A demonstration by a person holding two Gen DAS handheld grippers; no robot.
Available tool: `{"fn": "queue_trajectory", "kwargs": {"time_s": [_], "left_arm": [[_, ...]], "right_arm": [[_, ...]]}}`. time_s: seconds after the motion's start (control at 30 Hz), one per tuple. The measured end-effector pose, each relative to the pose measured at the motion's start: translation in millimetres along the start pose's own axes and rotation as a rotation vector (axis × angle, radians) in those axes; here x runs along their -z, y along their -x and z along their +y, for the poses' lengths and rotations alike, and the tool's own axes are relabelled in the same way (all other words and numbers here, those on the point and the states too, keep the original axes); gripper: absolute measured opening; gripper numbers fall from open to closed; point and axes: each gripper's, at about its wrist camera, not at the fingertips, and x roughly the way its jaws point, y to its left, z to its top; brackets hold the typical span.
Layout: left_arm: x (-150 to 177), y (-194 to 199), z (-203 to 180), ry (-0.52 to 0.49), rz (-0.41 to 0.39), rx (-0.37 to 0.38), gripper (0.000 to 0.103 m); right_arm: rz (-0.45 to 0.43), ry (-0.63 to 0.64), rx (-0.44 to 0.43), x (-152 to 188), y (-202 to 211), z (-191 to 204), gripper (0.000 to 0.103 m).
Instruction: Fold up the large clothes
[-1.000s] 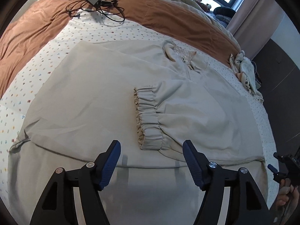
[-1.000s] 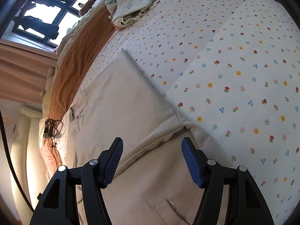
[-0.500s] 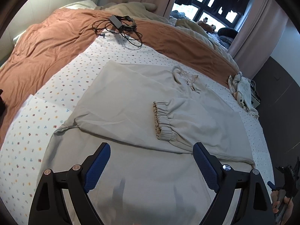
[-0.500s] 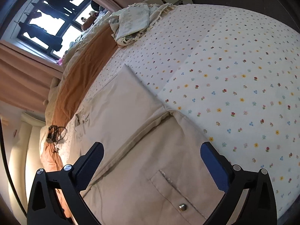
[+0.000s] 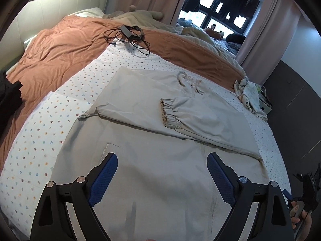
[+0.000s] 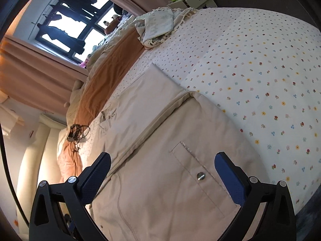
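A large beige jacket (image 5: 152,144) lies flat on the flowered bed sheet (image 5: 66,100), both sleeves folded across its upper part; one elastic cuff (image 5: 168,114) lies near the middle. My left gripper (image 5: 161,172) is open and empty above the jacket's lower part. My right gripper (image 6: 162,172) is open and empty above the jacket (image 6: 160,140), near a flap pocket with a metal snap (image 6: 200,175). The right gripper also shows at the left wrist view's right edge (image 5: 301,182).
A rust-brown blanket (image 5: 66,40) covers the far side of the bed, with a black charger and cables (image 5: 128,33) on it. A crumpled light cloth (image 5: 248,92) lies at the far right corner, also in the right wrist view (image 6: 158,26). A dark garment (image 5: 8,94) lies at left.
Both grippers have opened wider and pulled back and up from the jacket, so more of the bed and of the jacket's lower part is in view.
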Motion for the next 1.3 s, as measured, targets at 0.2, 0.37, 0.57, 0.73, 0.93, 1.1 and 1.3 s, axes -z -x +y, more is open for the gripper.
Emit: {"fn": "queue_trajectory", "kwargs": {"time_s": [0.2, 0.37, 0.57, 0.73, 0.93, 1.1, 1.3], "left_arm": [[18.5, 45.1, 2.7, 0.004, -0.03, 0.003, 0.091], [35.8, 79.8, 13.5, 0.025, -0.062, 0.026, 0.091], [58.6, 115.0, 25.8, 0.023, -0.11, 0.021, 0.091], [78.0, 137.0, 43.3, 0.057, -0.124, 0.061, 0.091], [106.7, 164.5, 65.5, 0.076, -0.161, 0.079, 0.091], [130.0, 179.3, 89.7, 0.124, -0.191, 0.073, 0.091], [153.0, 180.6, 118.7, 0.214, -0.184, 0.085, 0.079]], "right_arm": [[-0.01, 0.032, -0.033, 21.5, 26.5, 4.8, 0.103], [-0.027, 0.064, -0.052, 31.0, 51.5, 3.9, 0.103], [-0.1, 0.097, -0.036, 38.2, 92.8, -9.9, 0.103], [-0.115, 0.113, -0.034, 46.9, 118.0, -29.9, 0.103], [-0.14, 0.138, -0.042, 58.2, 147.8, -53.1, 0.103], [-0.147, 0.151, -0.051, 67.2, 160.4, -68.4, 0.102], [-0.112, 0.157, -0.066, 80.1, 160.3, -84.9, 0.089]]}}
